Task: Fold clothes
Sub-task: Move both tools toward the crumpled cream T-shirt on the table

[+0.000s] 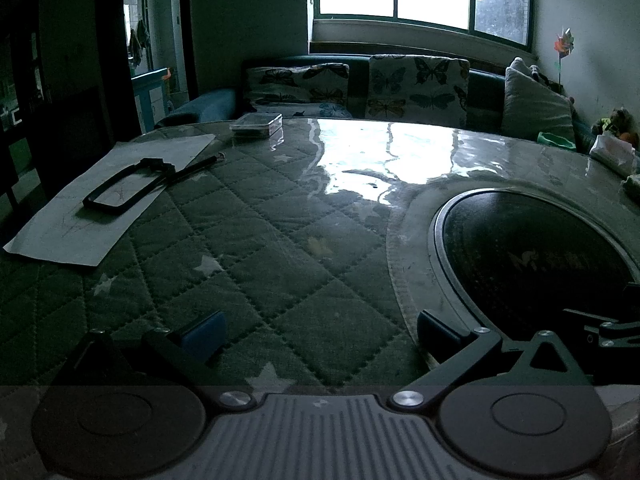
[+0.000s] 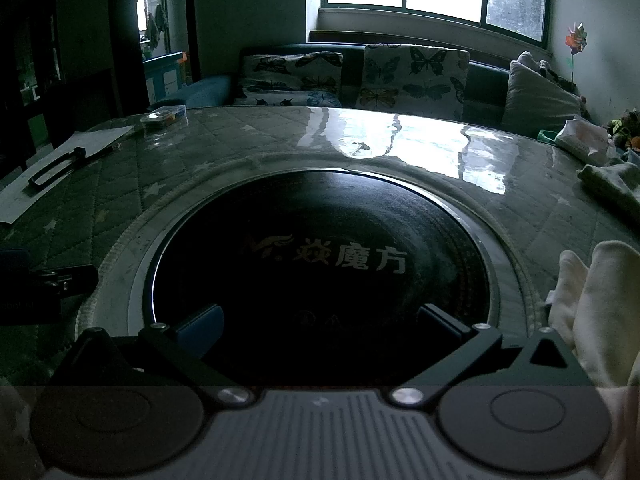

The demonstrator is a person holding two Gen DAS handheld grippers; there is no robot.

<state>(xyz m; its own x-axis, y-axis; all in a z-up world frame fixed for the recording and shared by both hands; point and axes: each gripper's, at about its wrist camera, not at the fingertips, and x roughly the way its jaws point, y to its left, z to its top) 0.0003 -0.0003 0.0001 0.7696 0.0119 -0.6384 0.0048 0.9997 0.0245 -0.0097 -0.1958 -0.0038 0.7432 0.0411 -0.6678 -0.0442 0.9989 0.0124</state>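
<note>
My left gripper (image 1: 320, 332) is open and empty, low over the quilted green table cover (image 1: 248, 248). My right gripper (image 2: 320, 328) is open and empty over the round black cooktop (image 2: 320, 256) set in the table. A pale cream garment (image 2: 600, 312) lies at the right edge of the right wrist view, just right of my right gripper. A grey-green garment (image 2: 612, 184) lies further back on the right. Part of my right gripper (image 1: 608, 328) shows at the right of the left wrist view. Part of my left gripper (image 2: 40, 280) shows at the left of the right wrist view.
A sheet of paper (image 1: 100, 200) with a black frame tool (image 1: 124, 188) on it lies at the left. A clear plastic box (image 1: 256, 124) stands at the far edge. A sofa with butterfly cushions (image 1: 416, 88) is behind the table. A white bag (image 2: 584, 136) sits far right.
</note>
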